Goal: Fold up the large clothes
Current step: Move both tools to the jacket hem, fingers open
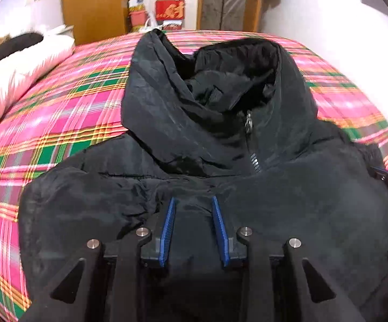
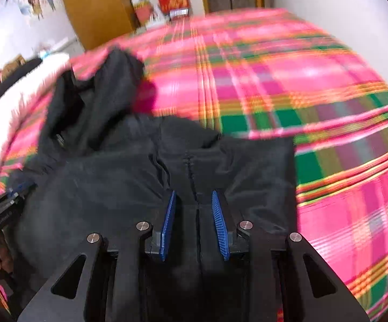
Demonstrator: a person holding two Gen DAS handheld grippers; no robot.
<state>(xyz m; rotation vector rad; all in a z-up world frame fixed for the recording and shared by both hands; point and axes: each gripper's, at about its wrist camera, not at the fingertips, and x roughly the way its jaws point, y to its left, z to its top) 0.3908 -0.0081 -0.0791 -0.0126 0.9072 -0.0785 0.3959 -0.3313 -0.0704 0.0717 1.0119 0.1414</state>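
White fluffy bedding [image 1: 19,72] at far left; black hooded jacket [image 1: 194,123] lies on the pink plaid bedspread [image 1: 67,112], hood away from the cameras. Left gripper [image 1: 194,206] clamps a fold of jacket fabric between its blue pads. Right gripper [image 2: 194,201] likewise pinches the jacket, at a seam near its right edge.

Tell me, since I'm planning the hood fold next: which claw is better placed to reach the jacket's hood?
Probably left. The hood lies straight ahead of the left claw; from the right claw it sits far off to the left.
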